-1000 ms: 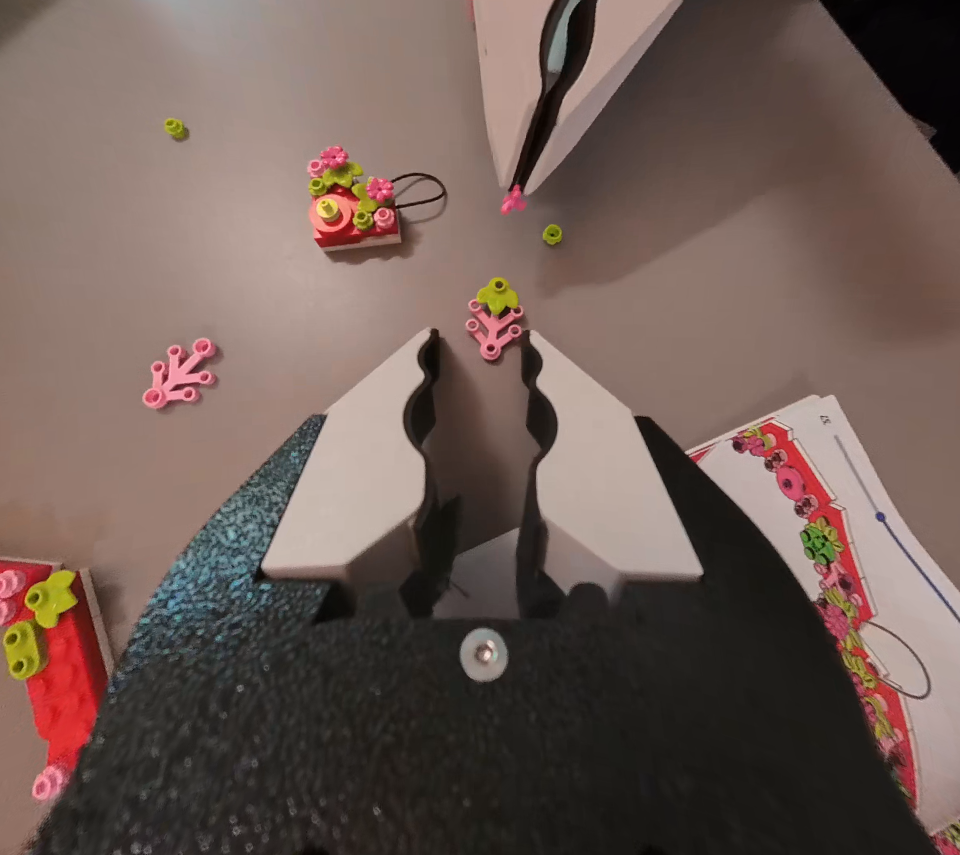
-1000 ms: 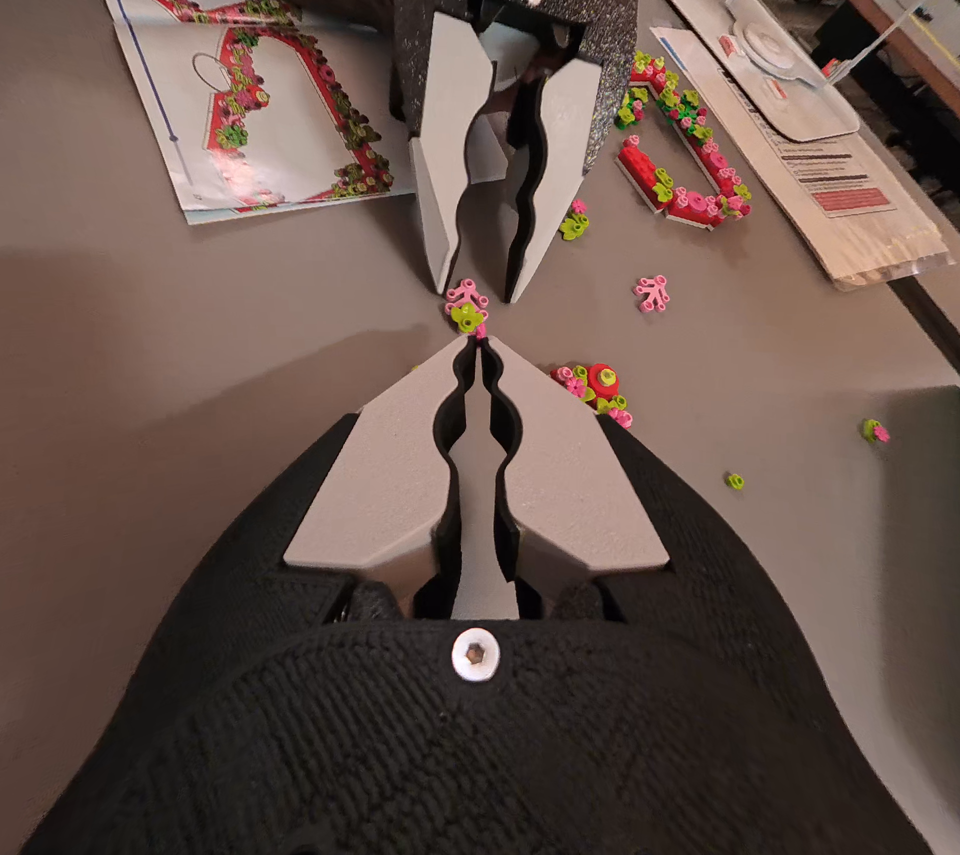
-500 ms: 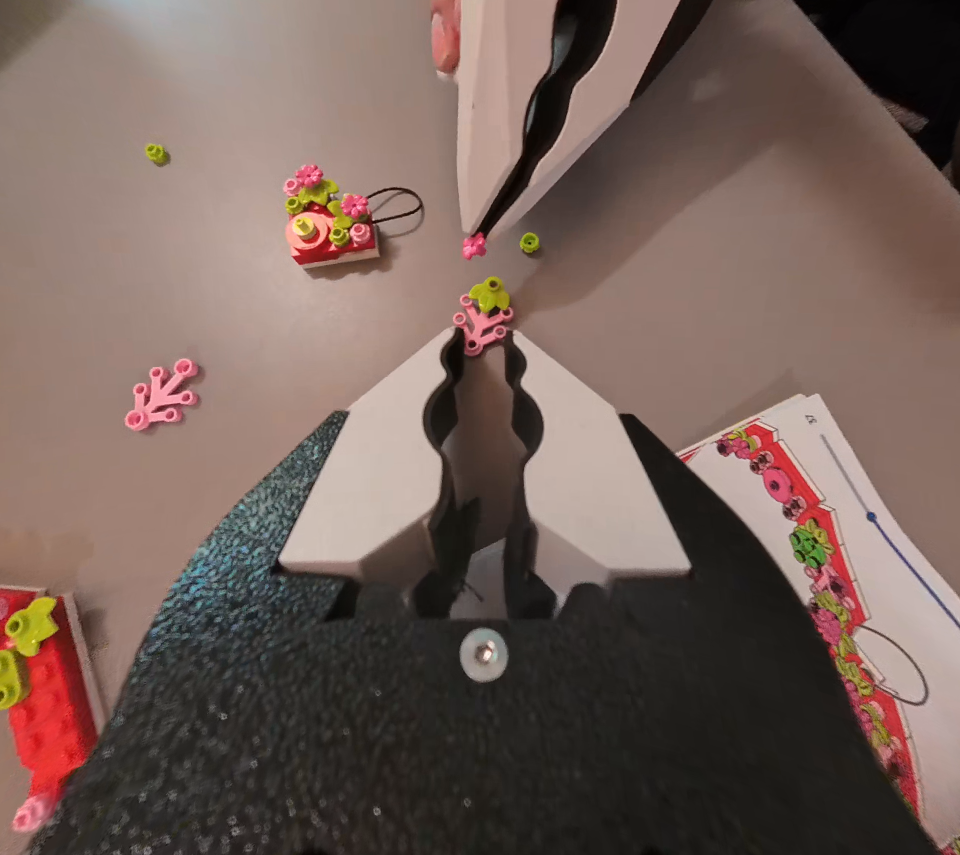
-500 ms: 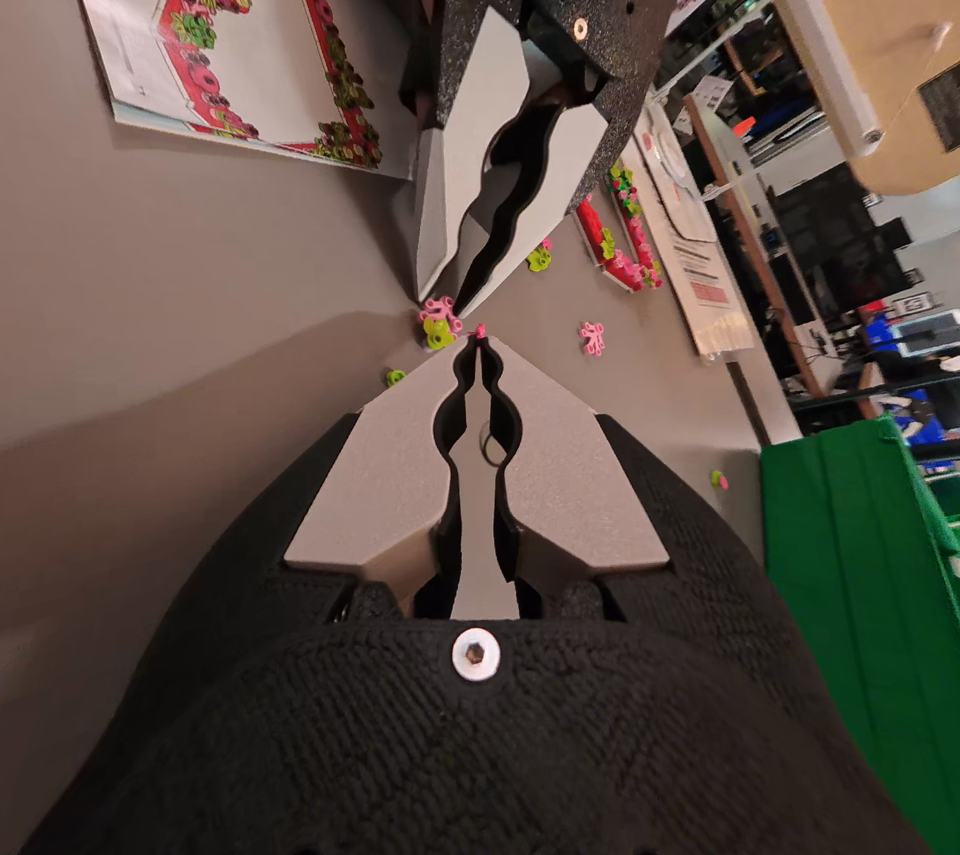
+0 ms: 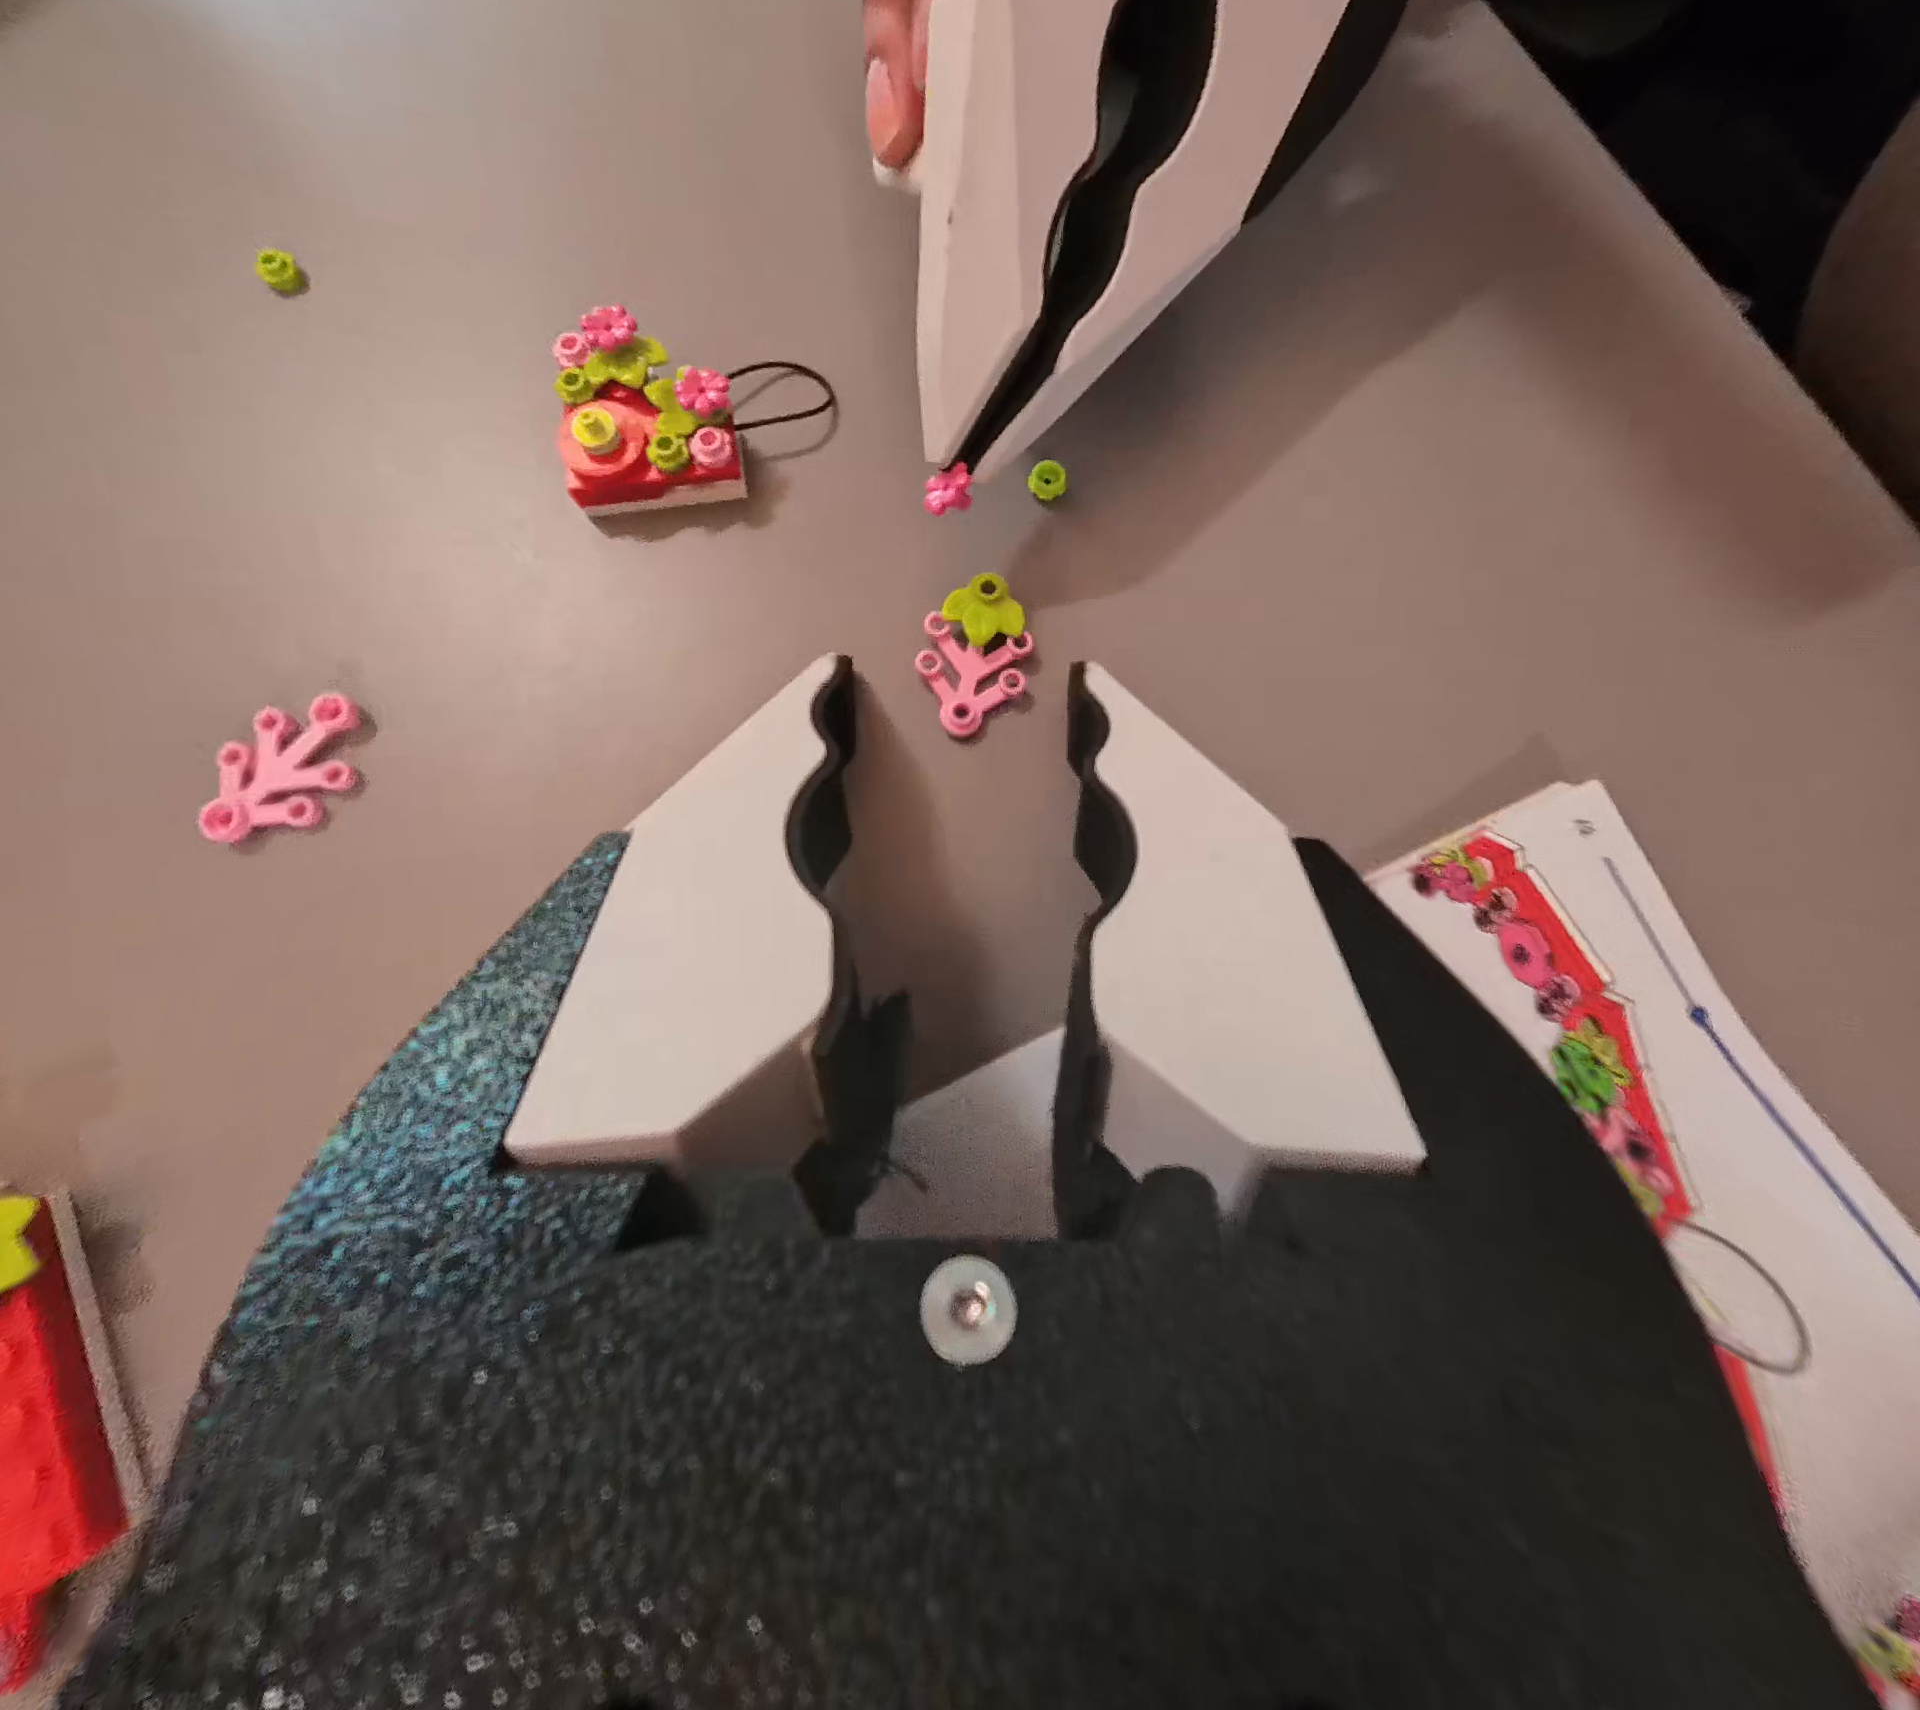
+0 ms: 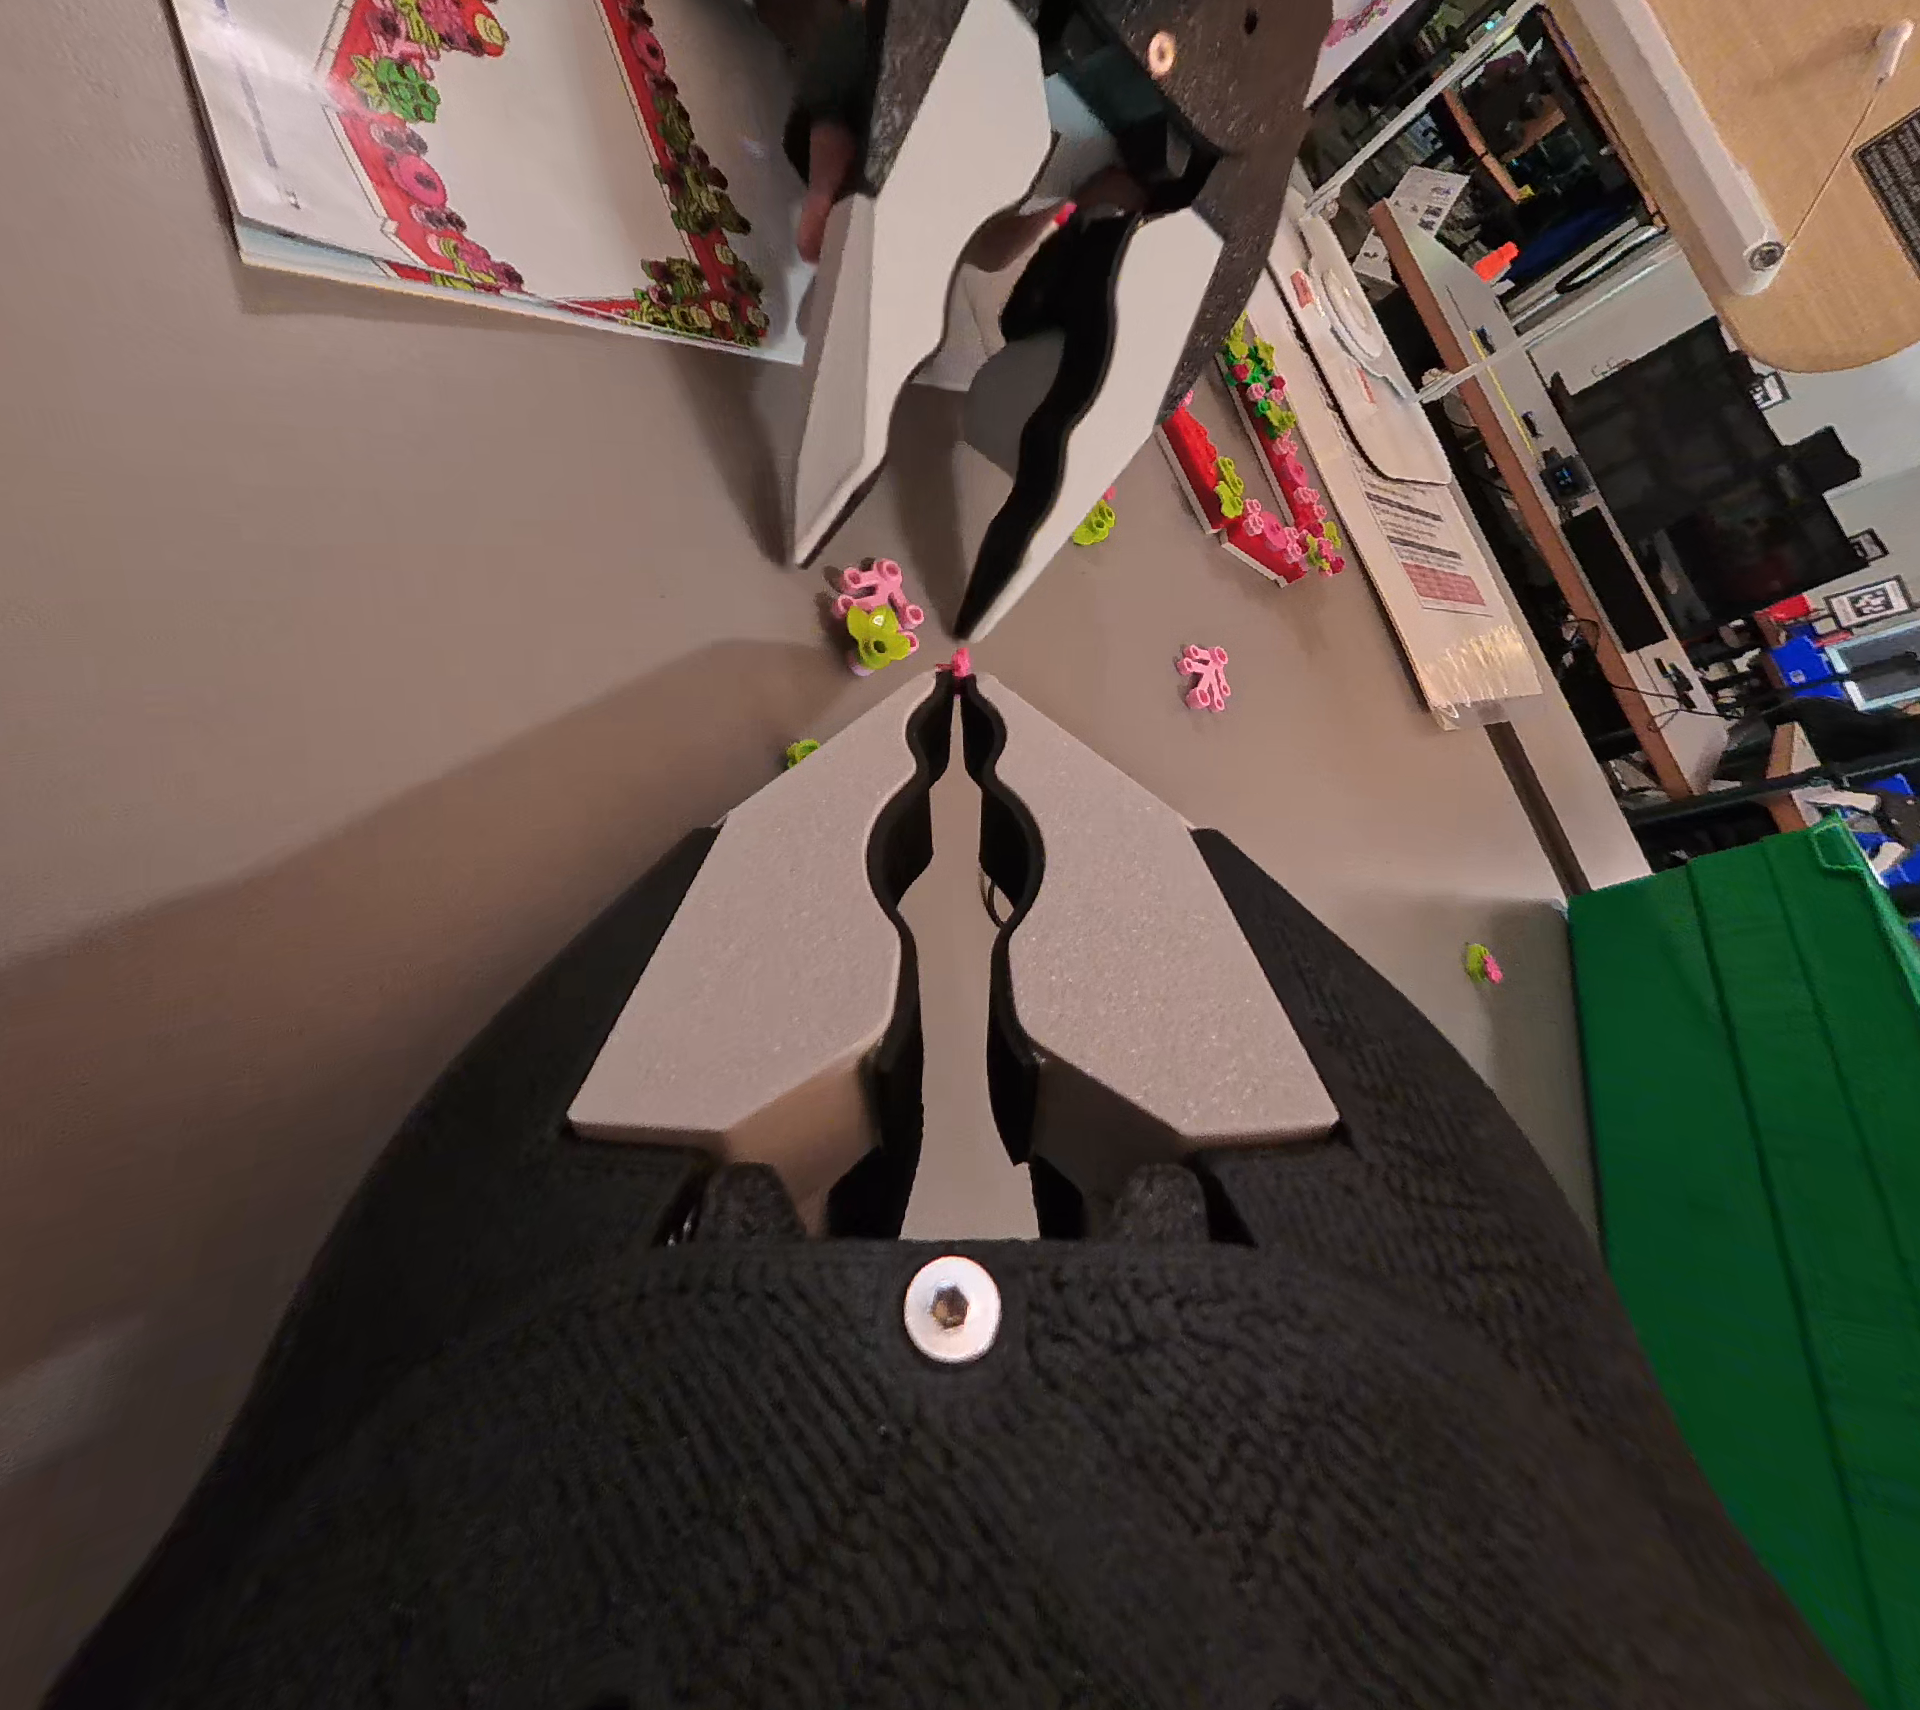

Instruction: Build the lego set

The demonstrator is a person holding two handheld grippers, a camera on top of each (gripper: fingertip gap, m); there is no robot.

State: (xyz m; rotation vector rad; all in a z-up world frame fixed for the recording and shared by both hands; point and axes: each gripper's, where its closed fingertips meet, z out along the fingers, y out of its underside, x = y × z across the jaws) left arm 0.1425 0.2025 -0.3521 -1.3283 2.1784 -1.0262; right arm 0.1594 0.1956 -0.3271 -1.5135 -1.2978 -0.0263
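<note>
A pink branch piece [image 5: 971, 689] with a lime leaf [image 5: 982, 606] on it lies on the grey table. My left gripper [image 5: 961, 673] is open, its fingertips on either side of the branch's stem and apart from it. My right gripper [image 5: 956, 460] is shut on a small pink flower [image 5: 948, 488] and holds it tip-down just beyond the leaf. In the right wrist view the flower [image 6: 960, 661] shows at my right gripper's [image 6: 956, 686] tips, with the branch [image 6: 878, 611] and left gripper [image 6: 883, 590] directly ahead.
A small red build with flowers [image 5: 649, 434] and a black loop [image 5: 790, 403] sits to the left. A loose pink branch [image 5: 275, 772], lime studs [image 5: 1046, 479], an instruction booklet [image 5: 1662, 1037] and red frame sections [image 6: 1257, 476] lie around. A green bin [image 6: 1745, 1193] stands at the right.
My left gripper narrowed around the branch's stem half a second ago and has now opened wide and drawn back slightly. My right gripper brought the flower nearer the leaf and tilted.
</note>
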